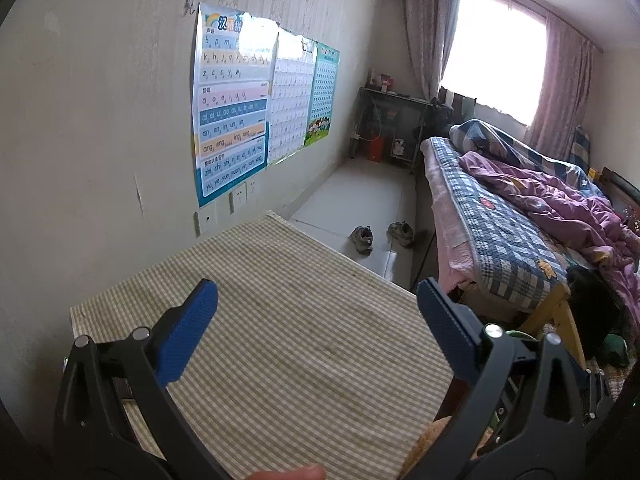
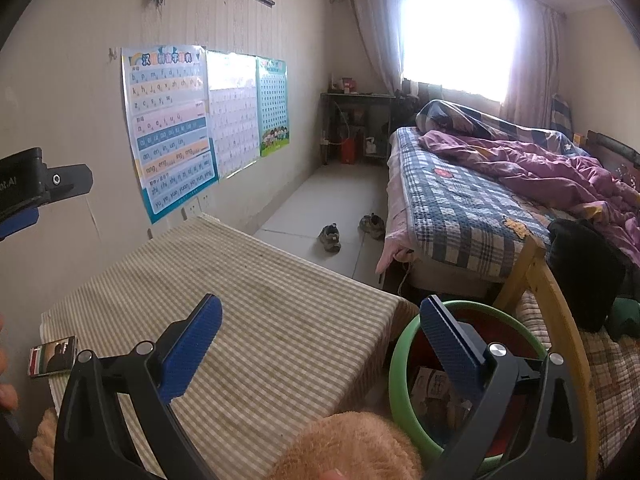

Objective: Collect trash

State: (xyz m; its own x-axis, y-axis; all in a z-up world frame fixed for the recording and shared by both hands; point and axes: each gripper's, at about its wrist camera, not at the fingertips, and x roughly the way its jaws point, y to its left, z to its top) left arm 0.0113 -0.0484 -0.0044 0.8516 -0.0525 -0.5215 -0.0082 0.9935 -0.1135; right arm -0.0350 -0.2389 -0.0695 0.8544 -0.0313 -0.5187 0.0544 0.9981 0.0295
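Two grippers hover over a tabletop (image 1: 280, 320) covered in a beige striped cloth, each with its jaws spread wide and nothing between them. The left gripper (image 1: 316, 320) sits above the middle of the cloth; in the right wrist view part of it shows at the far left edge. The right gripper (image 2: 320, 332) is held over the tabletop's right edge, its right finger in front of a green-rimmed bin (image 2: 404, 360) that stands on the floor just beside that edge. Inside the bin lies cardboard packaging (image 2: 432, 392), partly hidden by the finger. A small printed packet (image 2: 53, 356) lies at the tabletop's near left corner. Something tan and fuzzy (image 2: 352, 444) fills the bottom of the right wrist view; what it is cannot be told. Beyond the tabletop's far edge a pair of shoes (image 2: 352, 232) rests on the pale floor beside a bed (image 2: 480, 208) with a plaid quilt. Charts (image 1: 232, 108) hang on the wall left of the tabletop.
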